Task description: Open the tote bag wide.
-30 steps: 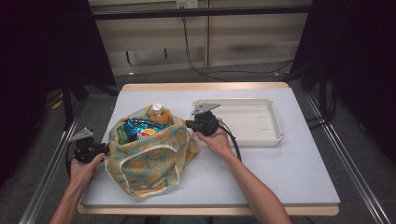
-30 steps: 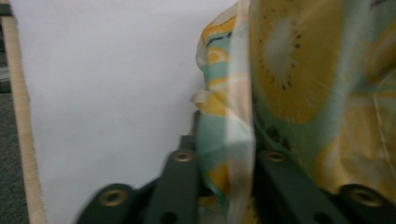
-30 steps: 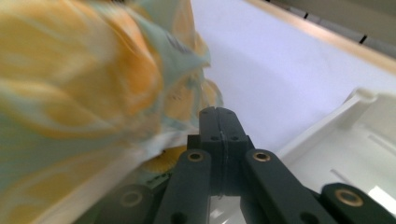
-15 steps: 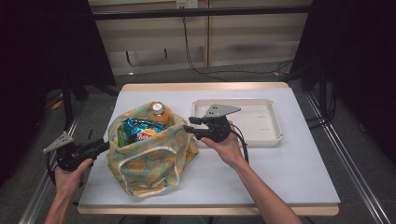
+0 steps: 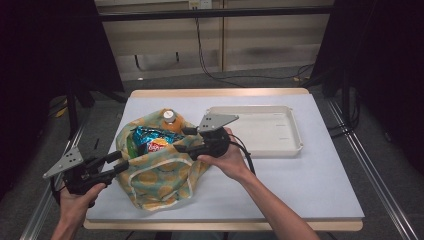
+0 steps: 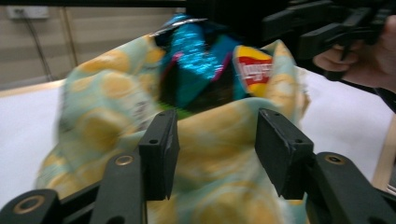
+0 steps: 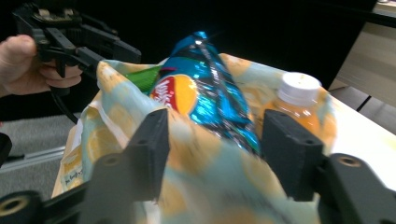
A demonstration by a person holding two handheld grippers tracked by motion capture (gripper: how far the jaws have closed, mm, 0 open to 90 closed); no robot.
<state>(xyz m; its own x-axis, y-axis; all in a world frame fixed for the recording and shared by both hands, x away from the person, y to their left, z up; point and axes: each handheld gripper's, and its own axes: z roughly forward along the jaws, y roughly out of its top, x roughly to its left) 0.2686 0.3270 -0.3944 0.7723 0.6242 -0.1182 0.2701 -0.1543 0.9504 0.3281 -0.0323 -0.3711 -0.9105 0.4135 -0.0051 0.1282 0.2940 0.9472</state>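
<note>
A cloth bag [image 5: 160, 175] printed with yellow fruit sits on the white table, its mouth up. Inside stand a blue chip packet [image 5: 149, 140] and an orange-drink bottle [image 5: 170, 120] with a white cap. My left gripper [image 5: 120, 162] hovers at the bag's left rim and my right gripper [image 5: 182, 141] at its right rim. Both jaws have just been opening and stand open, off the cloth. In the left gripper view the bag [image 6: 219, 140] lies beyond the parted jaws. In the right gripper view the packet [image 7: 205, 93] and bottle [image 7: 294, 102] rise behind them.
A shallow white tray [image 5: 295, 145] lies to the right of the bag, behind my right hand. The table's near edge [image 5: 225, 225] runs just below the bag. Dark stands and cables lie on the floor around the table.
Both grippers have let go of the bag's rim, opened and lifted. The left one drew back toward the near-left corner. The bag's mouth has slackened.
</note>
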